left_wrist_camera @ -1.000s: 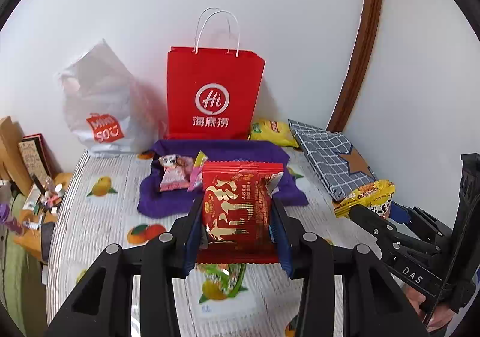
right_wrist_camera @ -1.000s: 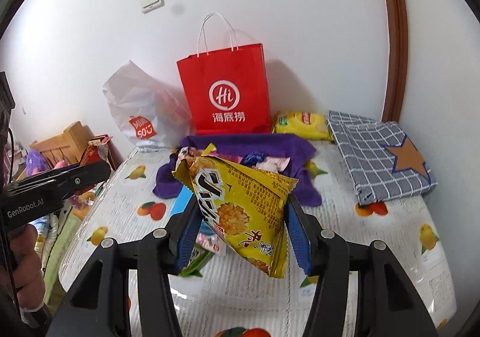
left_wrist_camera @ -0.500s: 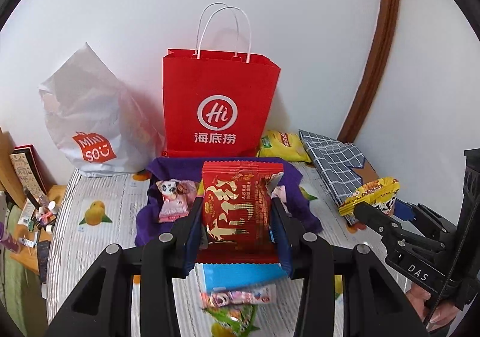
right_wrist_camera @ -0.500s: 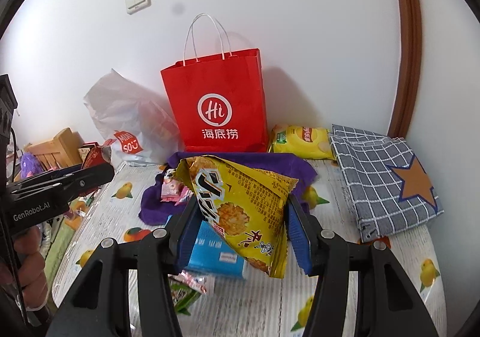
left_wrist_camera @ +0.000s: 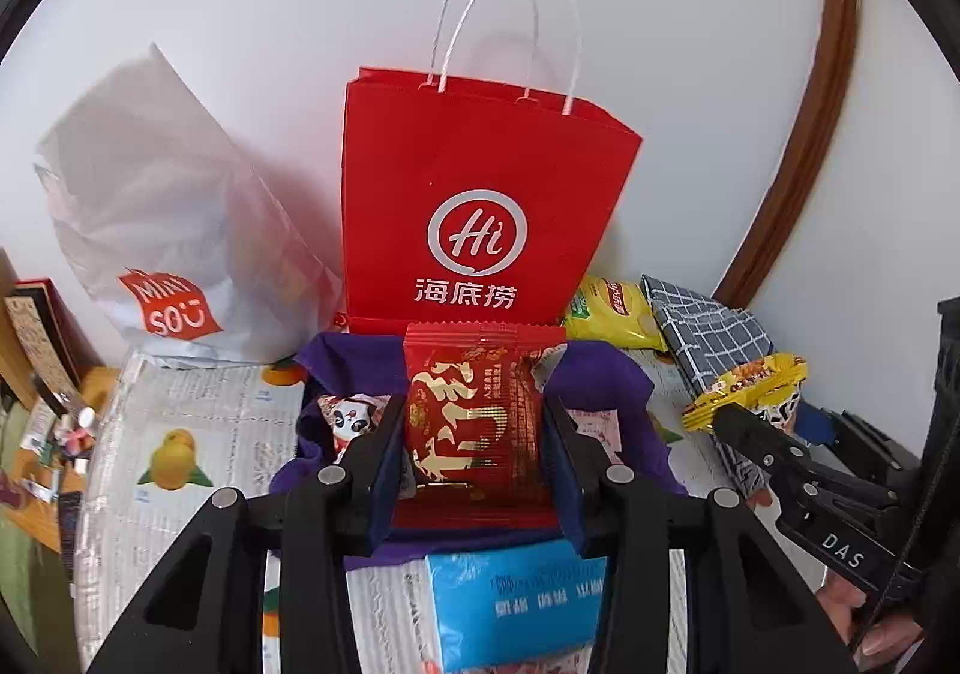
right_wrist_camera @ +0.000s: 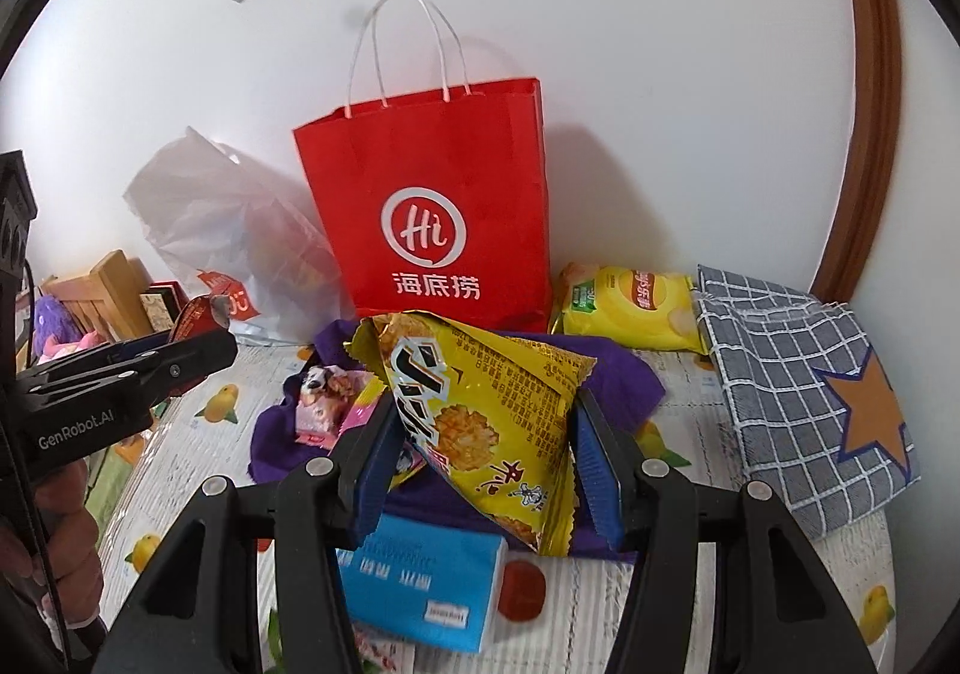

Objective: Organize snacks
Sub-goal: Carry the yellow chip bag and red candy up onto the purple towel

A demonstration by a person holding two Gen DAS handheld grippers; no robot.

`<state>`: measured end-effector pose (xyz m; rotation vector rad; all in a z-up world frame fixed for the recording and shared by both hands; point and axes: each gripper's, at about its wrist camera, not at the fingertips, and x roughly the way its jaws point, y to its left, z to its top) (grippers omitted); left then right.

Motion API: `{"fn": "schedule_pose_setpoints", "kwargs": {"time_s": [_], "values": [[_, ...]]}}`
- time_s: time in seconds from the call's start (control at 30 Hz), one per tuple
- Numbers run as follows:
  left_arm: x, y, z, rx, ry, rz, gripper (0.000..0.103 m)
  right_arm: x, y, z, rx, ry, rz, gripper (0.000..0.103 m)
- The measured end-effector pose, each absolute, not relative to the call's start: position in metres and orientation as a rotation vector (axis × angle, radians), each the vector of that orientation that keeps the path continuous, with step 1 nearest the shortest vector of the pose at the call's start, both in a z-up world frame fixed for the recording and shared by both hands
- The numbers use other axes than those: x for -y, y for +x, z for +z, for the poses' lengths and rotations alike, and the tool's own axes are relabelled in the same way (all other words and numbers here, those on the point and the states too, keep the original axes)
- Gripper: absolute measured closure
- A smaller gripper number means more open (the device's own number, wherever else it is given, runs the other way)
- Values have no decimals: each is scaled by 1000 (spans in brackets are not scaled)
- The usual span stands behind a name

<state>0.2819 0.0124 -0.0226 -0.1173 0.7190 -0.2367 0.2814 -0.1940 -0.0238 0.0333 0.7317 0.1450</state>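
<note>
Between the left tongs (left_wrist_camera: 474,434), clamped upright, sits a red packet (left_wrist_camera: 480,422); the right tongs (right_wrist_camera: 480,452) grip a yellow chip bag (right_wrist_camera: 486,404). Just beyond both lies a purple cloth (left_wrist_camera: 606,380) holding small snacks, backed by a red paper bag (left_wrist_camera: 480,194). Beneath them rests a blue box (right_wrist_camera: 420,578).
</note>
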Motion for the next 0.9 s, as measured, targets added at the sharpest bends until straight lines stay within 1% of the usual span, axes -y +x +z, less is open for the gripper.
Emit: {"fn": "schedule_pose_setpoints", "kwargs": {"time_s": [0.37,0.6,0.8,0.9], "values": [[-8,335,-30,-718,-131,-264,62,198,334,-44,-755,73,116,48],[-11,364,-65,-790,-136,-248,62,198,367,-63,-775,49,96,48],[-19,379,-82,-837,-132,-215,62,207,388,-97,-831,59,97,48],[-20,385,-89,-861,-135,-202,62,214,394,-104,-844,53,85,48]]}}
